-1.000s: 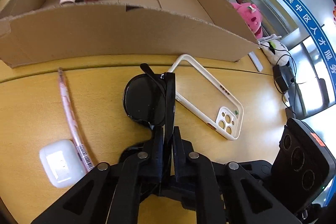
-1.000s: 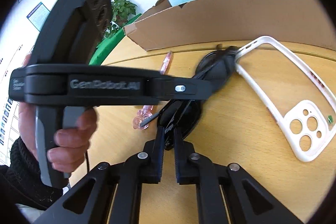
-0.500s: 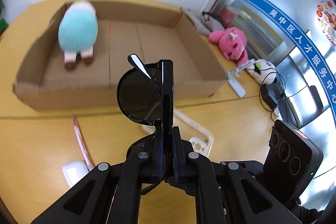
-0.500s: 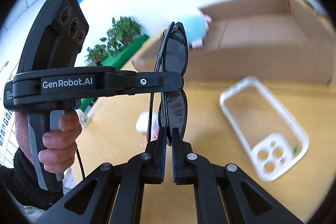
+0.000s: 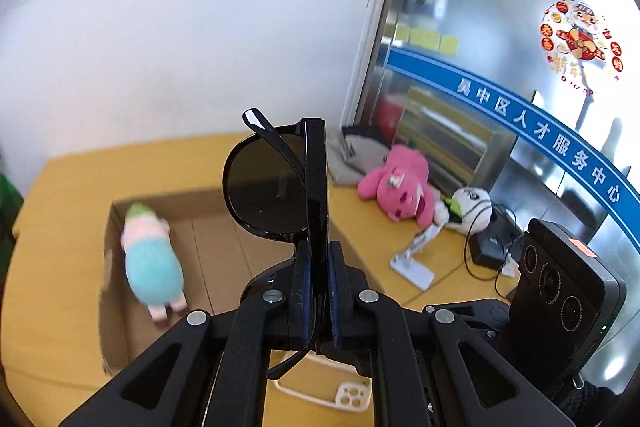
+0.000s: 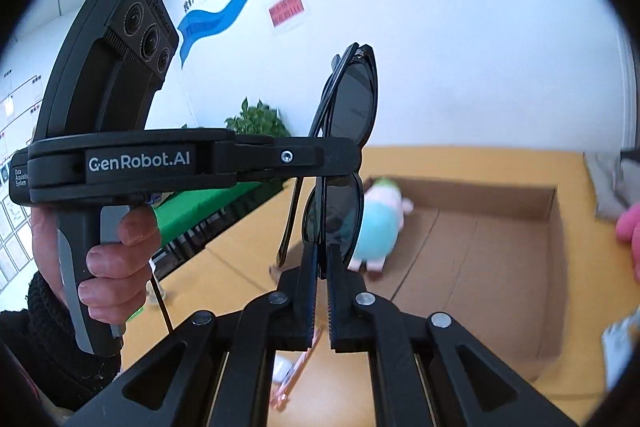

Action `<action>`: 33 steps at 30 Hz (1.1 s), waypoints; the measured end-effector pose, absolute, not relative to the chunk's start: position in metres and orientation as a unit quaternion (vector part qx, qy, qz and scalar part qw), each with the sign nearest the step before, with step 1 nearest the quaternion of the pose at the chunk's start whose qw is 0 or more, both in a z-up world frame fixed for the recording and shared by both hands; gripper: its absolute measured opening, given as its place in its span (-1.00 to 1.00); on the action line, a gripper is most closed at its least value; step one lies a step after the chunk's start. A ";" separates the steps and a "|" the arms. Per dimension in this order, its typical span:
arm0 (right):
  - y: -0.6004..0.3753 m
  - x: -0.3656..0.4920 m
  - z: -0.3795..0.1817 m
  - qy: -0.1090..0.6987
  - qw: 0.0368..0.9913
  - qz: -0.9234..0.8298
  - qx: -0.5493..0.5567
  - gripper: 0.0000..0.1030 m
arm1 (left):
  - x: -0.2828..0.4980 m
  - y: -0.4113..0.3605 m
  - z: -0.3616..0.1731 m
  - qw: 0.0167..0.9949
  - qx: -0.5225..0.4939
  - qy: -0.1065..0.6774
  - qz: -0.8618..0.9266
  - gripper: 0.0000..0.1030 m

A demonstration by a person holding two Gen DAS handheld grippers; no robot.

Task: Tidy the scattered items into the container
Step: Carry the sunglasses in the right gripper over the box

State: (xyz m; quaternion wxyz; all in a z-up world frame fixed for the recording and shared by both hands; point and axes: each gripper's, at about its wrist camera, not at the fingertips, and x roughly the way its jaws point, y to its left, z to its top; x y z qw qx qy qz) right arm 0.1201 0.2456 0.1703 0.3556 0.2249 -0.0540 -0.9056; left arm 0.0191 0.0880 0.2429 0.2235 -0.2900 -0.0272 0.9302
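Two tongs grip one pair of folded sunglasses (image 5: 276, 183) in the air: the left tongs (image 5: 316, 283) pinch the frame edge-on between their pads, and the right tongs (image 6: 320, 267) are closed on the rim of the lower lens. Below and beyond both tongs sits an open cardboard box (image 6: 480, 251) on the table (image 5: 56, 187). One plush toy (image 5: 152, 267), teal with a pink head, lies inside it against the left wall; the box floor beside it is bare cardboard. Under the left tongs a phone case (image 5: 348, 395) lies on the table, outside the box.
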 end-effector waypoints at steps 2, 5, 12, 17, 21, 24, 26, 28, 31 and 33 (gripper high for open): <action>0.244 0.112 0.192 -0.050 0.355 -0.910 0.209 -0.93 | 0.011 0.089 0.263 0.226 -0.274 -0.020 0.934 -0.86; 0.226 0.080 0.221 -0.045 0.352 -0.915 0.194 -0.93 | -0.008 0.091 0.290 0.233 -0.258 -0.013 0.937 -0.87; 0.216 0.006 0.250 -0.043 0.351 -0.917 0.185 -0.93 | -0.050 0.100 0.330 0.216 -0.247 0.019 0.944 -0.86; 0.206 -0.040 0.256 -0.053 0.355 -0.913 0.194 -0.93 | -0.092 0.096 0.337 0.210 -0.257 0.015 0.943 -0.86; 0.203 -0.090 0.245 -0.059 0.357 -0.907 0.214 -0.93 | -0.128 0.091 0.323 0.198 -0.278 0.015 0.940 -0.86; 0.198 -0.118 0.227 -0.067 0.359 -0.901 0.236 -0.93 | -0.153 0.091 0.301 0.190 -0.296 0.017 0.936 -0.86; 0.196 -0.135 0.208 -0.072 0.359 -0.895 0.253 -0.93 | -0.167 0.091 0.284 0.187 -0.310 0.015 0.932 -0.86; 0.194 -0.150 0.187 -0.080 0.359 -0.889 0.272 -0.93 | -0.183 0.089 0.263 0.183 -0.329 0.007 0.926 -0.86; 0.192 -0.171 0.154 -0.092 0.357 -0.880 0.301 -0.93 | -0.205 0.085 0.228 0.180 -0.361 -0.001 0.915 -0.86; 0.191 -0.181 0.137 -0.097 0.355 -0.873 0.319 -0.93 | -0.217 0.082 0.205 0.180 -0.381 -0.008 0.907 -0.86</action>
